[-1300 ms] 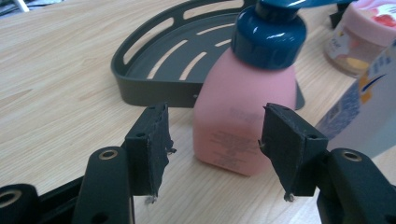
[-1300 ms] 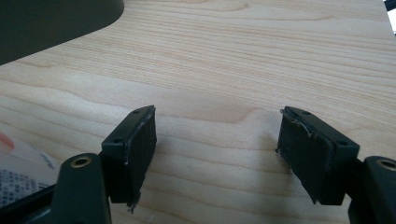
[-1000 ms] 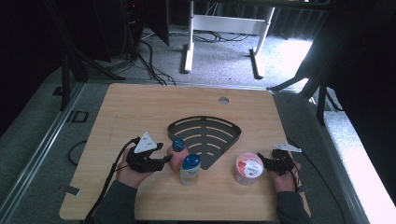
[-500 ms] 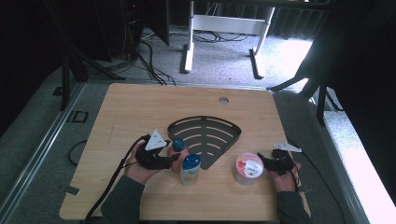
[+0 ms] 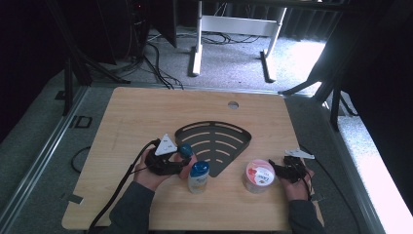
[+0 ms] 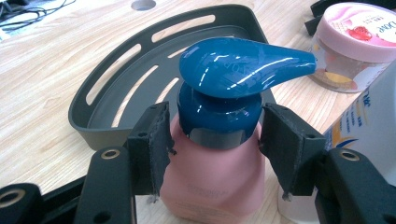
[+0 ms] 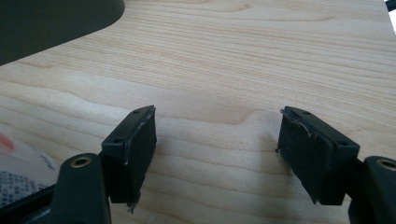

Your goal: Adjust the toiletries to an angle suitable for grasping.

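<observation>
A light wooden surface (image 5: 146, 117) is carrying a dark slotted corner caddy (image 5: 214, 141), a white bottle with a blue cap (image 5: 198, 176) and a pink-lidded jar (image 5: 258, 175). Just left of the white bottle, a pink pump bottle (image 6: 212, 172) with a blue pump head is standing upright at the caddy's near edge. The left tongs (image 6: 212, 140) are closing around its neck, both pads touching. The right tongs (image 7: 215, 140) are resting released, empty, beside the jar.
</observation>
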{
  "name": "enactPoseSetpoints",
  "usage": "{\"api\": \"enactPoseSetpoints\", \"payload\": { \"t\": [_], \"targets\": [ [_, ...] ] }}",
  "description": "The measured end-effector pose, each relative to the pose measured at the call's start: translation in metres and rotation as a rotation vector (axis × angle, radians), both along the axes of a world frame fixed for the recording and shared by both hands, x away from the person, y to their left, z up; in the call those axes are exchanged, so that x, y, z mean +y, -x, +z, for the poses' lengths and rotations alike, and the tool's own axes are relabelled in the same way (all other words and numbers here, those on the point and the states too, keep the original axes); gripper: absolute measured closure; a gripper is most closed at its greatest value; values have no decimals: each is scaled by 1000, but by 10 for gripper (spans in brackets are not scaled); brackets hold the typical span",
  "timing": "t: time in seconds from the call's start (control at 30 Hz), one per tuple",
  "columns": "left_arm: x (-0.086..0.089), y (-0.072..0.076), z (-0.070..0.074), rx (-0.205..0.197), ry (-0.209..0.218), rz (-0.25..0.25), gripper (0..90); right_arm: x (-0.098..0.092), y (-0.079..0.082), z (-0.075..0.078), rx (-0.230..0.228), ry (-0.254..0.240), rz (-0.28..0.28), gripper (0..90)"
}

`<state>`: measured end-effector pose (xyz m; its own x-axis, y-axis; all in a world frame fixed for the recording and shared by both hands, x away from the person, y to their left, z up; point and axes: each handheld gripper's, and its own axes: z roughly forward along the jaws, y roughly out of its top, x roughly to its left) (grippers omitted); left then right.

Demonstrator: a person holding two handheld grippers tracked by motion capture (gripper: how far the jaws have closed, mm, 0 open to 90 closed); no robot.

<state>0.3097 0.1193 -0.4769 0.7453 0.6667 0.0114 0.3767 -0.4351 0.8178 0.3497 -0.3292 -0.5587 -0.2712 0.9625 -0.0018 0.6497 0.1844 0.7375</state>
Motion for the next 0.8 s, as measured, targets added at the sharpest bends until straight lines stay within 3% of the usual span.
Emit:
{"api": "enactPoseSetpoints", "payload": {
  "t": [0.17,0.27,0.37,0.8],
  "targets": [
    [-1,2,1,-17,-16,2,447,0,0,0,0,0,0,276],
    [0,3,5,-30,-17,20,504,0,0,0,0,0,0,276],
    [3,1,5,-10,-6,31,525,0,0,0,0,0,0,276],
    [3,-1,5,-14,-19,32,517,0,0,0,0,0,1,276]
  ]
}}
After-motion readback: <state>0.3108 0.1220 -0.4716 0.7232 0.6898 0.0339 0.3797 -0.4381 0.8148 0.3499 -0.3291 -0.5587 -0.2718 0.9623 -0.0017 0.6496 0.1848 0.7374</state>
